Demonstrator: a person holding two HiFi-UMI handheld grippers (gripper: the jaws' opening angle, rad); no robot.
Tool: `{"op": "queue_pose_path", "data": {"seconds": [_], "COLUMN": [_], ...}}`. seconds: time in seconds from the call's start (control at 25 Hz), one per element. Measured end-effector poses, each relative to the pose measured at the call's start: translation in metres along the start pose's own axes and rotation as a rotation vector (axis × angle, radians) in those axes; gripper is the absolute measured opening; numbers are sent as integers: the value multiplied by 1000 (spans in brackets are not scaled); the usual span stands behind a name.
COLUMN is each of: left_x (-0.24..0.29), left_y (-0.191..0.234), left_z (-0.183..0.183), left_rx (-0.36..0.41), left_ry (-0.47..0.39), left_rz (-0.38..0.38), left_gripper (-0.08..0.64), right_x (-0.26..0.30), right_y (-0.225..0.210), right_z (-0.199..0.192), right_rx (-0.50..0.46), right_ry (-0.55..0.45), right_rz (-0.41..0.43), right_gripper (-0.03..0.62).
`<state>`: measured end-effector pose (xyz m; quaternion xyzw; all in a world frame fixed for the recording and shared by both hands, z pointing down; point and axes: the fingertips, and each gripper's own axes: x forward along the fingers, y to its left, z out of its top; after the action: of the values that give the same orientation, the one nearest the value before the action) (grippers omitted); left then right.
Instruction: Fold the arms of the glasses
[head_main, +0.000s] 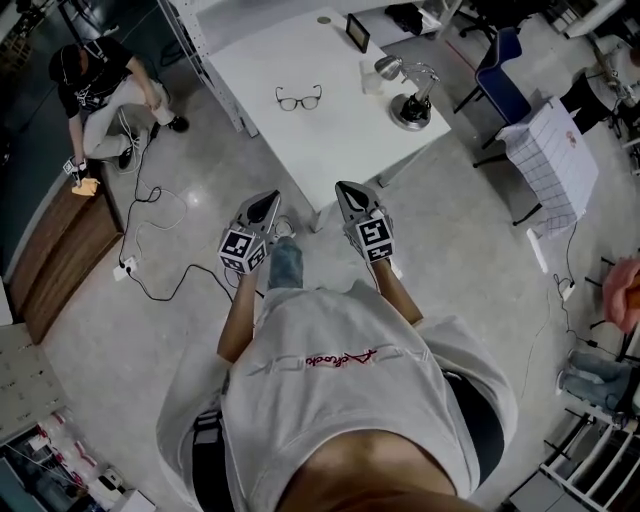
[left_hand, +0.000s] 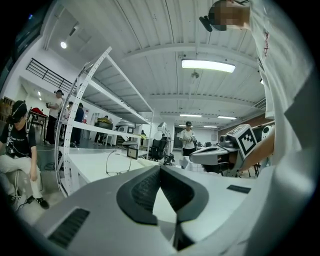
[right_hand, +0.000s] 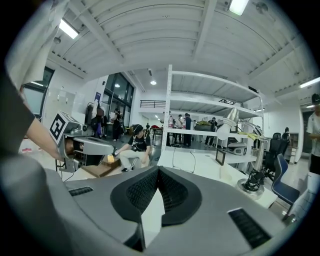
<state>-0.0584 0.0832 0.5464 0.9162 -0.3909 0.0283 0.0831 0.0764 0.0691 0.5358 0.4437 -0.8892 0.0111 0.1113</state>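
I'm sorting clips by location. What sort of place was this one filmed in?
Probably a lab or workshop in an industrial hall: a bare concrete floor with loose cables, tall white metal shelving, and a white table holding glasses and a desk lamp.

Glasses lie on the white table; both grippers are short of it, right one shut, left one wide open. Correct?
No: the left gripper is shut too, jaws together with nothing between, as the left gripper view shows. The glasses do lie on the white table, with the shut right gripper short of it.
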Motion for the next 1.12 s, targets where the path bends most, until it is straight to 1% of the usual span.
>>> {"op": "queue_pose_path", "data": {"seconds": [0.32,0.64,0.92,1.12], "left_x": [59,96,132,156], "left_y": [54,124,180,201], "left_z": [13,31,41,38], "left_rx": [-13,-20,-25,-43], "left_ry": [-3,25,41,69], "left_rz": [-55,-81,-119,-162], "left_gripper": [12,12,12,12], "right_x": [58,132,187,209], "right_y": [-42,-71,-96,-111], "right_z": [7,27,36,31], "right_rx": [4,23,29,46], "right_ry": [25,37,60,92], "right_rz": [-40,-60,-87,-114], "right_gripper": [20,20,20,20]}}
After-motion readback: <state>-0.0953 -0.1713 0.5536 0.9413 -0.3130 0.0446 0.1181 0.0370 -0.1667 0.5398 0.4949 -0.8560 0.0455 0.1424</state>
